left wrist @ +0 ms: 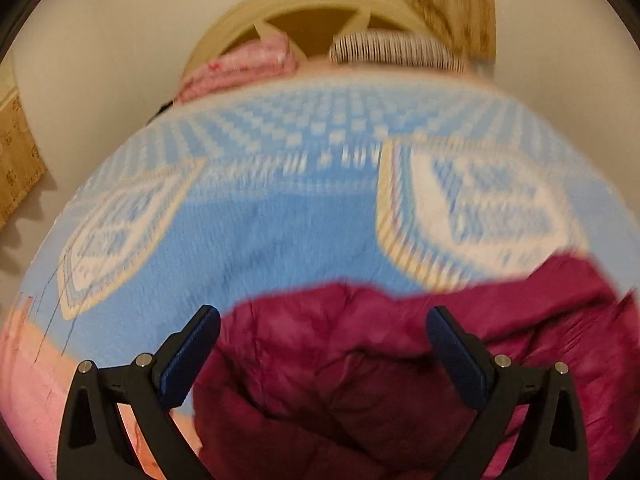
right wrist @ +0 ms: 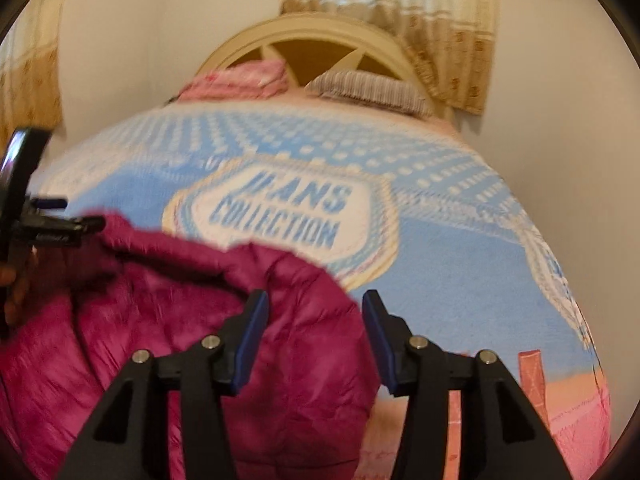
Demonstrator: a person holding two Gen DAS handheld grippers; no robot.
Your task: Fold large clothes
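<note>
Magenta fabric fills the lower part of both of your wrist views: a puffy quilted jacket [left wrist: 360,380] lies crumpled on the blue blanket [left wrist: 248,232] that covers the bed, bunched into deep folds rather than spread flat. Your left gripper [left wrist: 323,320] hangs over the jacket's near edge with its fingers [left wrist: 192,356] spread wide; nothing sits between the blue pads, and the fabric shows in the gap beneath them. Your right gripper [right wrist: 315,302] has its fingers [right wrist: 250,344] parted too, less widely, with the jacket's [right wrist: 200,340] rounded right edge showing between them and nothing pinched. From the right wrist view you can see your left gripper [right wrist: 86,224] at the far left edge, side-on beside your hand [right wrist: 16,280], its tip at the jacket's upper left corner; whether it touches the cloth cannot be told from there. The blanket [right wrist: 460,248] carries a white badge [right wrist: 280,216] reading "JEANS COLLECTION" just beyond the jacket, and a pink sheet [right wrist: 568,420] shows at the bed's near edge. At the far end, against the cream headboard [right wrist: 320,36], lie a striped pillow [right wrist: 368,88] and a folded pink cloth [right wrist: 240,80], with curtains [right wrist: 420,12] behind. Both views are motion-blurred.
</note>
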